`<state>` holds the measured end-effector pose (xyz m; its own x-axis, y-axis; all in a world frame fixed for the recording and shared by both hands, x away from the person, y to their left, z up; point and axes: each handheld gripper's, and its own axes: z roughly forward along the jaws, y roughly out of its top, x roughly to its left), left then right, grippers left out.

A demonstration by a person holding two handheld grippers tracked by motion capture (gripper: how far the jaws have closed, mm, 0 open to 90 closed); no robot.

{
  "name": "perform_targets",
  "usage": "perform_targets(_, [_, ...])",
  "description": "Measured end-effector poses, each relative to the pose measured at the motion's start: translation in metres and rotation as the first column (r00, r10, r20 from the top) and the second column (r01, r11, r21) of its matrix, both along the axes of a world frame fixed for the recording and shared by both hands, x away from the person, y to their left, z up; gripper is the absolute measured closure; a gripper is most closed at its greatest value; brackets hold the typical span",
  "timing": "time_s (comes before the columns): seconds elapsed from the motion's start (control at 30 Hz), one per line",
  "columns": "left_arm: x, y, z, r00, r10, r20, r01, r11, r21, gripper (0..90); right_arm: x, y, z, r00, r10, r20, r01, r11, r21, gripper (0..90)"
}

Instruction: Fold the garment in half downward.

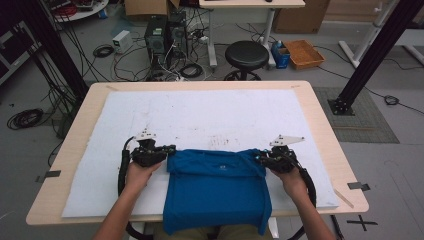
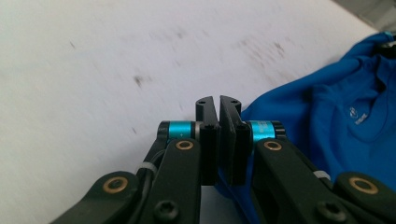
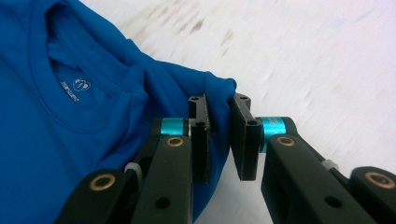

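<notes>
A blue T-shirt (image 1: pixel 215 185) lies folded at the near edge of the white mat (image 1: pixel 200 115), its hem hanging over the table's front. In the high view my left gripper (image 1: pixel 170 149) sits at the shirt's upper left corner. In the left gripper view its jaws (image 2: pixel 218 105) stand nearly together, with the edge of the blue T-shirt (image 2: pixel 345 116) pinched low between them. My right gripper (image 1: pixel 257 157) is at the upper right corner. In the right gripper view a bunched fold of the blue T-shirt (image 3: pixel 60 130), beside the collar, is caught between that gripper's narrowly parted jaws (image 3: pixel 219 105).
The white mat covers most of the wooden table (image 1: pixel 325 130), with bare mat beyond the shirt. Behind the table stand a black stool (image 1: pixel 246 55), computer cases (image 1: pixel 165 35) with cables, and an orange tray (image 1: pixel 303 53) on the floor.
</notes>
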<state>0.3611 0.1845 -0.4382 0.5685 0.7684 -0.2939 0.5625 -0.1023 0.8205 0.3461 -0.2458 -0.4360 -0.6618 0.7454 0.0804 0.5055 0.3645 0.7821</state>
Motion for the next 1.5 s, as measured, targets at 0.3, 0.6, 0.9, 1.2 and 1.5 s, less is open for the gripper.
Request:
perform_targets(0.3, [0.027, -0.016, 0.004, 0.9947, 0.093, 0.044, -0.094, 0.9954, 0.017, 75.0, 0.033, 0.001, 0.005, 0.9901, -0.117, 0.077, 0.120, 0.9925, -0.024, 70.9])
perform_targets(0.6, [-0.006, -0.009, 0.014, 0.9886, 0.046, 0.143, -0.046, 0.9989, -0.008, 56.5, 0.009, -0.019, 0.017, 0.9871, -0.150, 0.056, 0.142, 0.9822, 0.122, 51.1])
perform_targets(0.9, [-0.009, -0.032, -0.007, 0.9935, -0.102, 0.050, 0.099, 0.9931, 0.063, 65.5, -0.001, 0.010, -0.002, 1.0000, 0.004, -0.006, -0.004, 0.9998, -0.022, 81.8])
perform_targets(1.2, [-0.029, -0.021, 0.006, 0.9793, -0.185, 0.083, 0.183, 0.9827, 0.031, 84.8, -0.017, -0.005, 0.007, 0.9959, 0.081, 0.041, -0.083, 0.9956, 0.043, 85.7])
perform_targets(1.5, [-0.065, 0.003, 0.007, 0.9607, -0.272, 0.053, 0.271, 0.9619, 0.038, 60.7, -0.055, -0.019, 0.006, 0.9692, 0.245, 0.027, -0.246, 0.9682, 0.045, 79.0])
